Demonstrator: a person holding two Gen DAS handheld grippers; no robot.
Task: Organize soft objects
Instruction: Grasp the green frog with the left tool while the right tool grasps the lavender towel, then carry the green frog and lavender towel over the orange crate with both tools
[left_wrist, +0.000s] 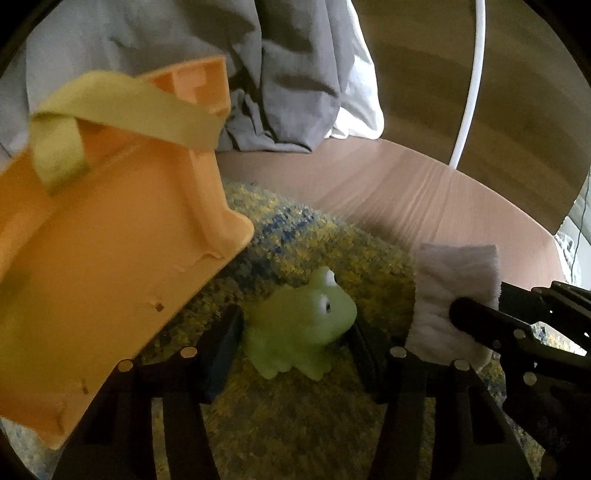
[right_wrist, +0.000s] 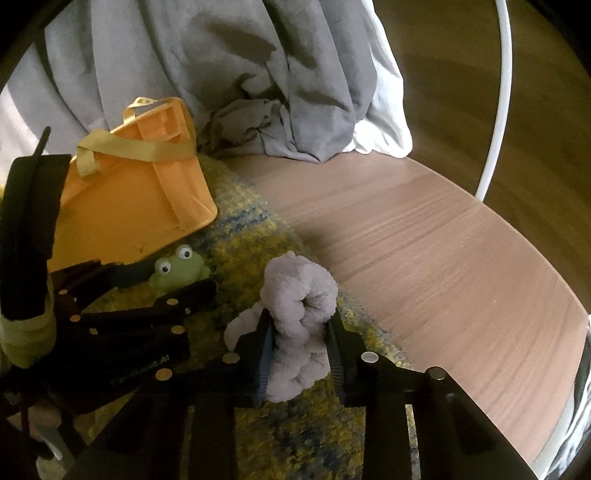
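Observation:
A green toy frog (left_wrist: 299, 325) sits between the fingers of my left gripper (left_wrist: 295, 339), low over the yellow and blue rug (left_wrist: 317, 236); the pads touch its sides. It also shows in the right wrist view (right_wrist: 181, 271). My right gripper (right_wrist: 299, 350) is shut on a rolled grey fluffy cloth (right_wrist: 299, 314), held just above the rug. The cloth also shows at the right of the left wrist view (left_wrist: 450, 288). An orange fabric bin (left_wrist: 92, 240) with yellow-green handles (left_wrist: 122, 107) lies tipped on its side to the left of the frog.
Grey bedding (right_wrist: 207, 66) hangs down behind the bin. A white pillow or sheet (right_wrist: 384, 122) lies beside it. Wood floor (right_wrist: 443, 251) stretches to the right of the rug. A white curved tube (right_wrist: 498, 103) stands at the far right.

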